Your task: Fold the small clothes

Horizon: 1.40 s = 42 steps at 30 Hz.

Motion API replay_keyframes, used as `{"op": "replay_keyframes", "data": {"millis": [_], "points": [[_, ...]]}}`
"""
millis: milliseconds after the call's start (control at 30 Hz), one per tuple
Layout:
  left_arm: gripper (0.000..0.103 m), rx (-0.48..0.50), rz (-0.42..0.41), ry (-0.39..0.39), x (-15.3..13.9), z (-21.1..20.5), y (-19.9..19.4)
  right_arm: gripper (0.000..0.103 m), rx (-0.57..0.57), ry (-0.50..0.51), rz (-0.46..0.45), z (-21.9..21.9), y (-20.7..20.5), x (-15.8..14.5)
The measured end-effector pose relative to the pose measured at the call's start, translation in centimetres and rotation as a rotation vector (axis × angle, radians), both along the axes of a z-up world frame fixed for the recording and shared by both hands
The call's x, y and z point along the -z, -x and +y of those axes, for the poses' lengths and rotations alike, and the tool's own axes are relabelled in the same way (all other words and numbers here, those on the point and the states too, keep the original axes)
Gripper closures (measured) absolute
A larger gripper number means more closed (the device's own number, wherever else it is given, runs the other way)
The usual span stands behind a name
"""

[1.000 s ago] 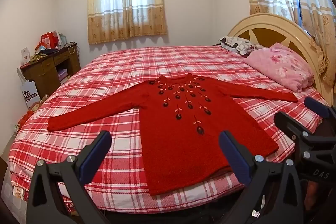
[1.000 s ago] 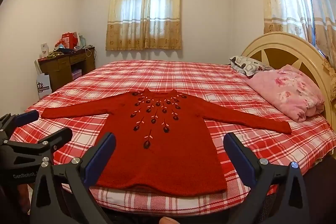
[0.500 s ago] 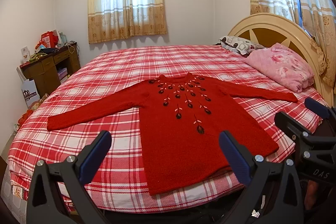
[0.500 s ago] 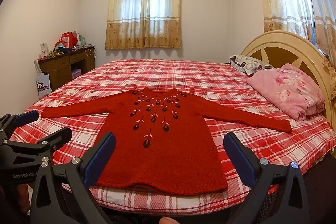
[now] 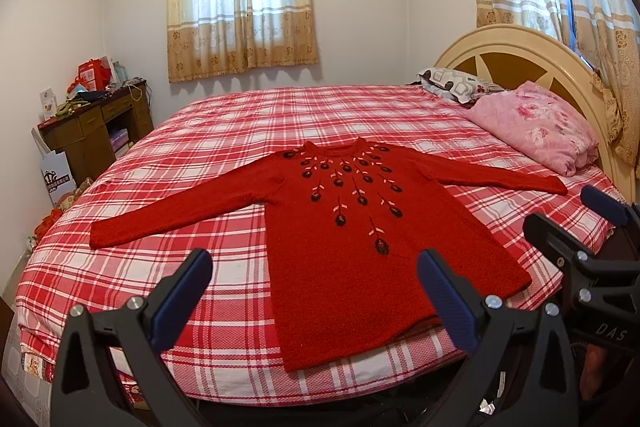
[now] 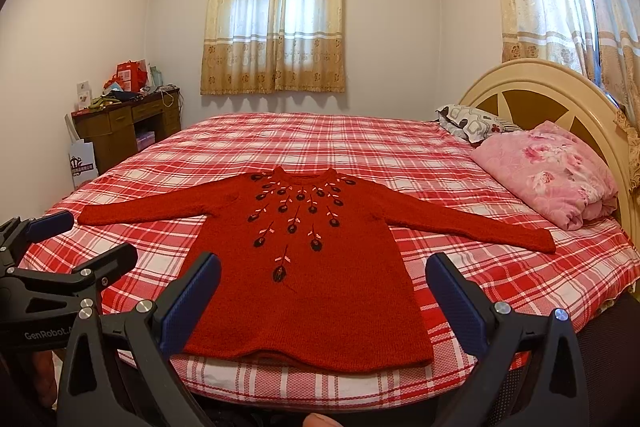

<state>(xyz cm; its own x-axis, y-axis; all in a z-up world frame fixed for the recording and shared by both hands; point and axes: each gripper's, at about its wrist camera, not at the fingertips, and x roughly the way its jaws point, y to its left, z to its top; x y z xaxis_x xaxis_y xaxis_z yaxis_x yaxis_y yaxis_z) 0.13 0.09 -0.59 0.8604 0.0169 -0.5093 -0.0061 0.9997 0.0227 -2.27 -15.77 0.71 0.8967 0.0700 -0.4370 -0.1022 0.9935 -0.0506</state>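
— Right, both tools are up off the bed: the left gripper (image 5: 314, 297) hangs at the near edge with its jaws spread wide and nothing between them.

— Same on the other side. The right gripper (image 6: 322, 301) is also splayed open and empty, level, aimed across the mattress. Each shows in the other's camera, side by side.

— And the red sweater (image 6: 300, 259)?

— Flat, front up, on the checked bedspread (image 6: 320, 143). Hem at the near edge, neckline toward the curtained window (image 6: 276, 23), so the body's long axis runs away from us. Sleeves stretch out left and right, one cuff reaching toward the pink pillow (image 6: 548, 171).

— Anything we can't see?

— The hem corners sit behind the blue pads (image 6: 192, 303) in the right view. From the left camera the sweater looks skewed; that may be lens distortion, I can't tell.
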Motion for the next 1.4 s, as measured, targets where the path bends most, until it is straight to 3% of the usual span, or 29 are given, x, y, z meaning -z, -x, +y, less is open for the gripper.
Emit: {"op": "replay_keyframes", "data": {"millis": [1400], "points": [[0.000,-0.001,0.008,0.005,0.48,0.04,0.06,0.001,-0.006,-0.004,0.021,0.14,-0.27,0.51]]}}
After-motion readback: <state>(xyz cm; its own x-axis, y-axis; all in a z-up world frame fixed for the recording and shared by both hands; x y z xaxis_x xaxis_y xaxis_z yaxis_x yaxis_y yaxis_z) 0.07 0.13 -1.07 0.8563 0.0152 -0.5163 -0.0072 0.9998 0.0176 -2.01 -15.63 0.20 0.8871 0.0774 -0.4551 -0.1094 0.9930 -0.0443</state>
